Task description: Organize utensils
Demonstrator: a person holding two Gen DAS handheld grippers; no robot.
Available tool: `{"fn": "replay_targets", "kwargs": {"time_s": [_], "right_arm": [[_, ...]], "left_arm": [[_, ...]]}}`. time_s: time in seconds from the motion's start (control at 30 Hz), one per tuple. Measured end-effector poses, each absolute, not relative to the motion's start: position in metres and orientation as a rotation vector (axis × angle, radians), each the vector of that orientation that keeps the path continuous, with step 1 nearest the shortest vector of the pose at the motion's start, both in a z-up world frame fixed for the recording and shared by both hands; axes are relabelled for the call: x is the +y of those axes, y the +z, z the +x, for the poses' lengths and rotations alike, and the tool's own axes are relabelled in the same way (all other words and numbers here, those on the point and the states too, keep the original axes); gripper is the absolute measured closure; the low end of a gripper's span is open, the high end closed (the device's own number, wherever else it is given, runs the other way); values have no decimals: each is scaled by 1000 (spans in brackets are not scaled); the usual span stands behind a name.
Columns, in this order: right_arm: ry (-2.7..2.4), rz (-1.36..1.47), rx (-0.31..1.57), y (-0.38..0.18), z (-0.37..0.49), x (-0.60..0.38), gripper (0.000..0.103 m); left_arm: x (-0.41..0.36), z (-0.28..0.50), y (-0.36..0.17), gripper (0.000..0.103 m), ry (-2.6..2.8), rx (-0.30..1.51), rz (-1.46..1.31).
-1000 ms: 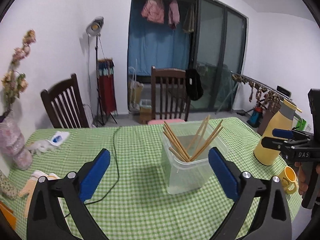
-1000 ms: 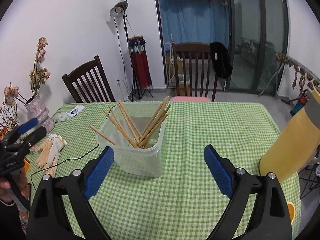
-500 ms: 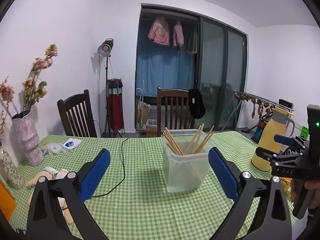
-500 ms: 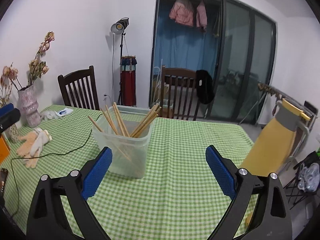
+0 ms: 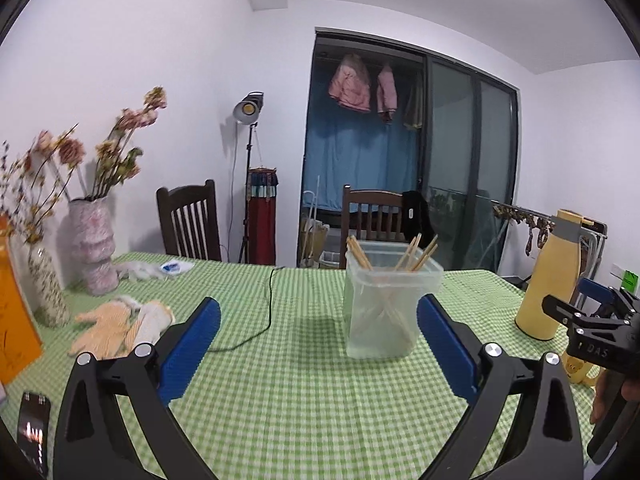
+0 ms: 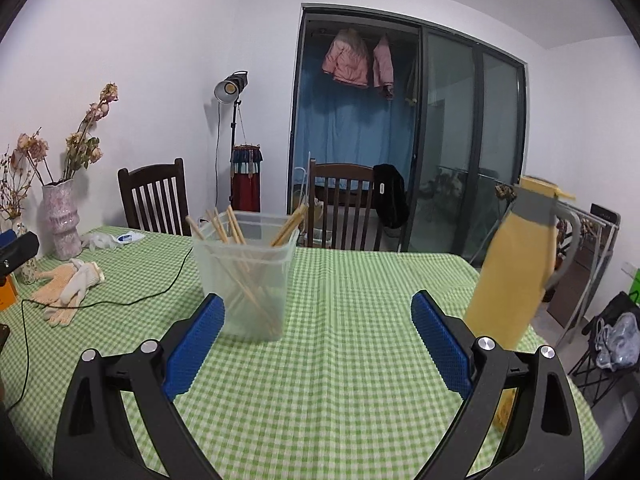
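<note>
Left gripper (image 5: 318, 344) with blue pads: jaws spread wide, nothing between them, held above the green-and-white checked tablecloth (image 5: 304, 396). Right gripper (image 6: 318, 338): jaws also spread wide and empty, above the same cloth. Clear plastic rectangular tub (image 5: 386, 300) stands upright on the cloth holding the bunch of wooden chopsticks (image 5: 416, 250), which lean on its rim, tips up. In the left wrist view the tub sits ahead of the gripper, just inside the right finger, apart from it. In the right wrist view the tub (image 6: 246, 276) sits ahead, just beyond the left finger, not touching. Tall yellow thermos jug with grey collar (image 6: 516, 264) stands right of the right gripper. Pale knit work gloves (image 5: 120, 328) lie at left beside a black cable (image 5: 264, 320).
</note>
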State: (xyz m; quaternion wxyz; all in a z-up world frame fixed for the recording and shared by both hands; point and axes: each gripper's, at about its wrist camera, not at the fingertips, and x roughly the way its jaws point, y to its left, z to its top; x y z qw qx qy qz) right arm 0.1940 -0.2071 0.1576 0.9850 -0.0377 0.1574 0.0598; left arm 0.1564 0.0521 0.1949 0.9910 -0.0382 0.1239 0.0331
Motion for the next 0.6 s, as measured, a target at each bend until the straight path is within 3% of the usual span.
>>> {"fn": "replay_targets", "kwargs": {"time_s": [0.6], "right_arm": [[90, -55, 310, 92, 100, -206, 9]], "left_arm": [[13, 57, 109, 8, 35, 200, 9]]}}
